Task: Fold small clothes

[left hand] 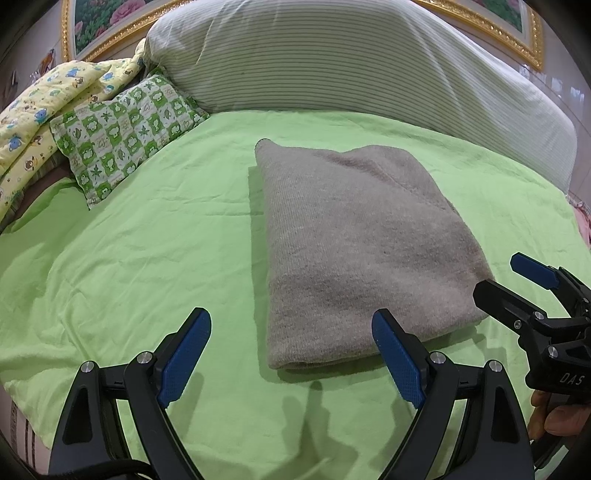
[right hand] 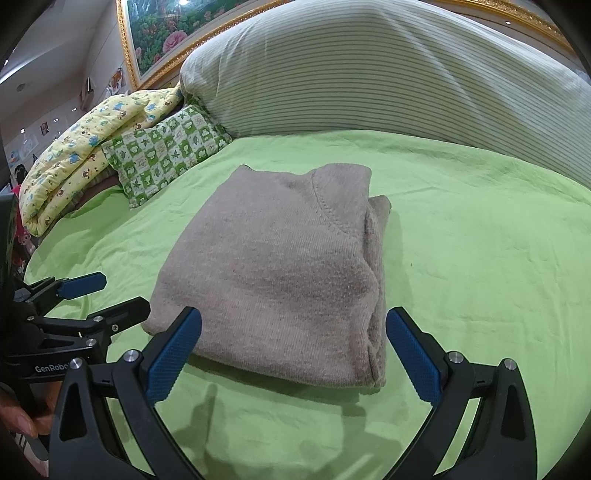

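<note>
A grey knitted garment lies folded into a thick rectangle on the green bed sheet; it also shows in the right wrist view, with its collar seam on top. My left gripper is open and empty, just in front of the garment's near left corner. My right gripper is open and empty, in front of the garment's near edge. Each gripper shows in the other's view: the right gripper at the garment's right side, the left gripper at its left side.
A large striped pillow lies across the back of the bed. A green-and-white patterned small pillow and a yellow printed quilt lie at the back left. A gold-framed flower picture hangs behind.
</note>
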A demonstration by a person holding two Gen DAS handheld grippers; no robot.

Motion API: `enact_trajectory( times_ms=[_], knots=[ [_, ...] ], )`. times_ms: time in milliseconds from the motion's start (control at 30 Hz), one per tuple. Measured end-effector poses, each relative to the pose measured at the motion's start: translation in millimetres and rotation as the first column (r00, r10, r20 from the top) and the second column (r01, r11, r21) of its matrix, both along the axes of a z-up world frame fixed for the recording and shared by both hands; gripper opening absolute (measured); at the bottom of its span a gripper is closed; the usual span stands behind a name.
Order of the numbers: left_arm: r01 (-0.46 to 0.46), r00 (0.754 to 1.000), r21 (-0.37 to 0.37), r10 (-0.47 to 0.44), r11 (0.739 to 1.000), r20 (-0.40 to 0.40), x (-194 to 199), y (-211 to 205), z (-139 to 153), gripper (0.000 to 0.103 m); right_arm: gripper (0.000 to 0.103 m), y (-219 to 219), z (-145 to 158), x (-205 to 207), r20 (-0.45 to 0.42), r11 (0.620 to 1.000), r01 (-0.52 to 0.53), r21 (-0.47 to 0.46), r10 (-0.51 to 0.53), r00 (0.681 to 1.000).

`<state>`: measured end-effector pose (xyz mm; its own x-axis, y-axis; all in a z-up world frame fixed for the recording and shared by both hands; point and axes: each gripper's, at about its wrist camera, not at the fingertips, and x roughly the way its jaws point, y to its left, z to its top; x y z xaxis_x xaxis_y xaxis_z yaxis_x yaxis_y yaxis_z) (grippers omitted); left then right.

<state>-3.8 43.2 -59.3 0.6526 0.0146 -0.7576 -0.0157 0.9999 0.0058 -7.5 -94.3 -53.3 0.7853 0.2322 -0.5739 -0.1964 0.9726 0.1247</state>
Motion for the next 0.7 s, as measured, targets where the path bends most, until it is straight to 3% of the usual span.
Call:
enact_trajectory(
  times_ms=[700],
  knots=[
    [-0.008, 1.000, -0.006, 0.008, 1.000, -0.013, 6.6, 5.5, -2.3, 0.090, 0.100, -3.9, 0.8, 5.8, -0.011, 1.000, 0.013, 0.004, -0.013, 1.000]
  ],
)
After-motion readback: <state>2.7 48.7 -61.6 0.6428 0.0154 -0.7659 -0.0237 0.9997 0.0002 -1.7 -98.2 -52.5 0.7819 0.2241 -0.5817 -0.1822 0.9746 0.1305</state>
